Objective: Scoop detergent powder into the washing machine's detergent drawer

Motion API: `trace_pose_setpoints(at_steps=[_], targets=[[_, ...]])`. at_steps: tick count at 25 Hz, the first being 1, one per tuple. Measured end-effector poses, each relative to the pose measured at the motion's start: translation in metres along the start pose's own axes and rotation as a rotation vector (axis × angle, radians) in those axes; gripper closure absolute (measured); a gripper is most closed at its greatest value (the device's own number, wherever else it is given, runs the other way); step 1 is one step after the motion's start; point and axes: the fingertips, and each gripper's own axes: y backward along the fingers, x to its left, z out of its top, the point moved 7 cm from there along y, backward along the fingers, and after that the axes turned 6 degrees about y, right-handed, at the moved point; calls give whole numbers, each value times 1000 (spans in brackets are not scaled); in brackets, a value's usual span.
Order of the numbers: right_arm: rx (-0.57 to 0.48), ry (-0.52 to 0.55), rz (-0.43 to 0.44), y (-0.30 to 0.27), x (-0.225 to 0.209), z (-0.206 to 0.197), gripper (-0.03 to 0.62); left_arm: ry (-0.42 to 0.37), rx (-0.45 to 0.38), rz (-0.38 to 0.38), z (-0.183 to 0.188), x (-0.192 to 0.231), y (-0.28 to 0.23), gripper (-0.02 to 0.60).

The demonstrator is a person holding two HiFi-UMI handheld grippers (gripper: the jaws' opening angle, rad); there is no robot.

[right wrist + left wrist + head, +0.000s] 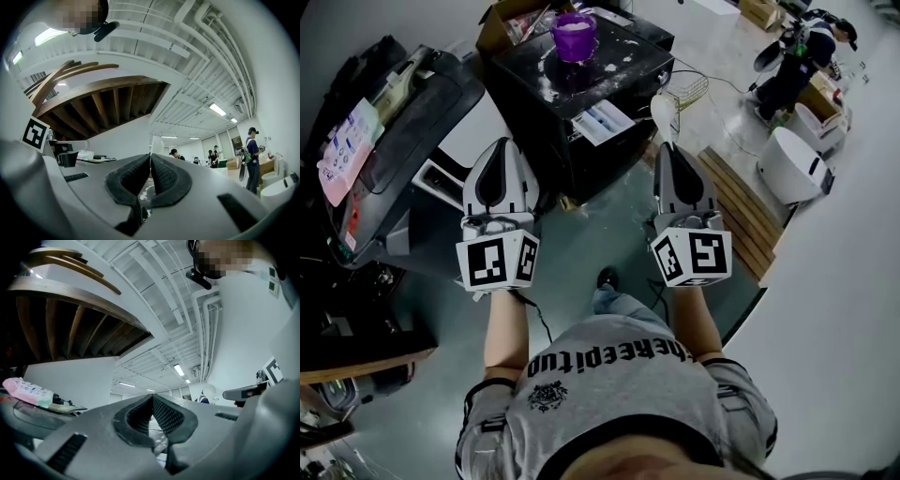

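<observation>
A dark washing machine [403, 131], apparently, stands left of the black surface [628, 56] bearing a purple tub [574, 36] of loose, easily spilled powder. The right hand-held gripper [668, 148] pinches a light, stiff white scoop [664, 112] by its handle. The left hand-held gripper [501, 145] is closed and empty.

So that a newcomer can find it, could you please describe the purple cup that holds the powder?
Look to the large black box-shaped cabinet on the floor ahead of the person. On its top, near the far edge, stands a small translucent purple plastic cup of white powder. Nothing else there is purple: its neighbours are a brown cardboard box and a printed paper sheet.
</observation>
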Motion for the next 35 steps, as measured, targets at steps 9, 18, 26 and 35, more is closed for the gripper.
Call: trace_pose_setpoints(at_steps=[9,18,26,35], targets=[[-16,8,32,-76,-33,-13,588,-8,-17,7,-18,11,-79,578],[-26,3,66,-126,-63,-31,588,-9,-32,27,-38,12,-131,578],[-10,-29,97,-145,-74,-48,588,-21,-5,44,-54,11,-148,578],[7,-46,73,-174,-88,-65,588,-18,-1,7,-70,18,-190,578]])
